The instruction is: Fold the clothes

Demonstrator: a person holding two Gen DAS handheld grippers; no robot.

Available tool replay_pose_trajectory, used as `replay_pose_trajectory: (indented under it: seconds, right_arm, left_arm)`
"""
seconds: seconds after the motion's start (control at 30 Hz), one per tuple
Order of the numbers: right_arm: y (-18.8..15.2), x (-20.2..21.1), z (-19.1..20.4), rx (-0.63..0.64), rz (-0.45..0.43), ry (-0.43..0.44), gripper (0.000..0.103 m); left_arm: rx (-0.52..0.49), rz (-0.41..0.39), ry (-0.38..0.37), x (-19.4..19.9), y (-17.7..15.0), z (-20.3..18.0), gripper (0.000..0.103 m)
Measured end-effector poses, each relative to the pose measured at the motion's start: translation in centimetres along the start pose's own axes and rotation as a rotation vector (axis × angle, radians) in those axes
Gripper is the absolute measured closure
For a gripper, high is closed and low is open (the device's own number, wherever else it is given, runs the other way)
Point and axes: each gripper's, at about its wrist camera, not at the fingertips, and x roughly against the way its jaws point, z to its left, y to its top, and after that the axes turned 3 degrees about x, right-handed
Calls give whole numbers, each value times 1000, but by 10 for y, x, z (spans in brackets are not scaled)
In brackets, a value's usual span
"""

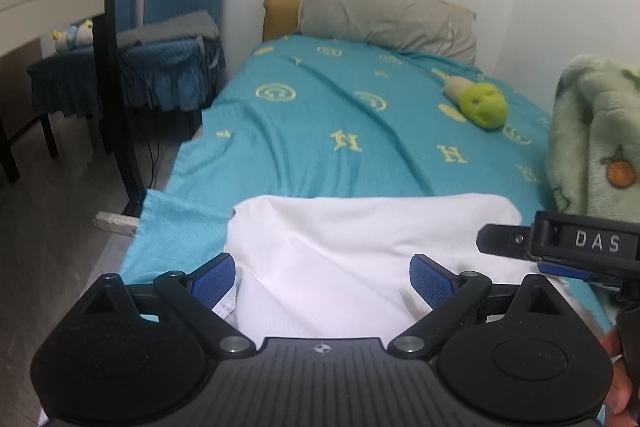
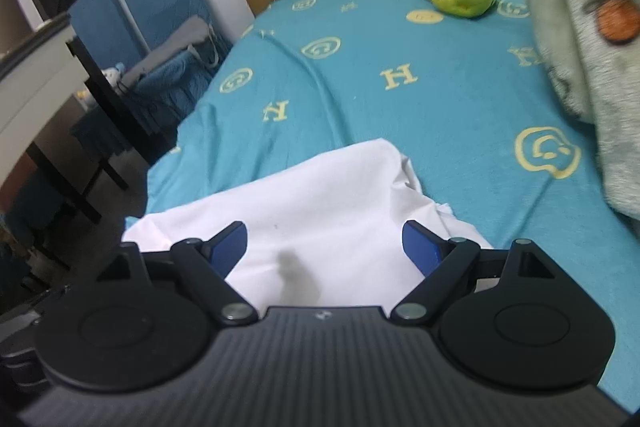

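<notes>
A white garment lies folded on the near end of the teal bed cover; it also shows in the right wrist view. My left gripper hovers over the garment's near edge, its jaws wide apart and empty. My right gripper is also open and empty just above the garment, which has a dark smudge near the gripper body. The right gripper's side shows at the right of the left wrist view, close beside the left one.
A green plush toy and a grey pillow lie farther up the bed. A pale green fleece blanket is piled on the right. Blue covered chairs and a dark table leg stand left of the bed.
</notes>
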Motion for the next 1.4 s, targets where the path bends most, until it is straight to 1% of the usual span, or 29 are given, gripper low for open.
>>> replay_pose_trajectory:
  seconds: [0.1,0.2,0.27,0.33,0.37,0.43,0.53,0.8,0.83,0.93,1.0,1.07,1.23,1.4]
  right_arm:
    - [-9,22,1,14,-9,-16,17]
    - [-20,40,2,32,-13,-39,17]
    - [-27,44,3,48,0,-59,17]
    - [-35,36,5,66,46,-85,17]
    - [-38,31,4,70,74,-92,17]
    - [-41,26,4,72,94,-97,17]
    - [-43,22,4,79,107,-104,17]
    - [-51,15,3,90,127,-113,17]
    - [-51,15,3,92,128,-114,17]
    - [-50,14,3,96,130,-115,17]
    - [-50,14,4,97,130,-116,17]
    - [-49,15,4,97,130,-116,17]
    - [-50,14,5,96,130,-118,17]
    - [-50,13,5,93,131,-121,17]
  left_arm:
    - [-14,-1,0,22,-6,-1,7]
    - [-10,28,16,38,-16,-1,7]
    - [5,81,32,37,-22,1,7]
    - [17,144,34,29,-26,2,7]
    - [28,160,32,26,-27,5,7]
    - [52,193,25,21,-30,9,8]
    - [158,231,-12,26,-30,21,10]
    - [380,264,-135,66,-45,45,9]
    - [409,269,-147,69,-47,48,7]
    - [531,319,-188,64,-56,60,6]
    - [626,388,-211,52,-64,68,6]
    - [719,432,-250,44,-74,77,6]
    - [852,433,-273,20,-84,87,7]
    - [902,392,-320,16,-89,90,8]
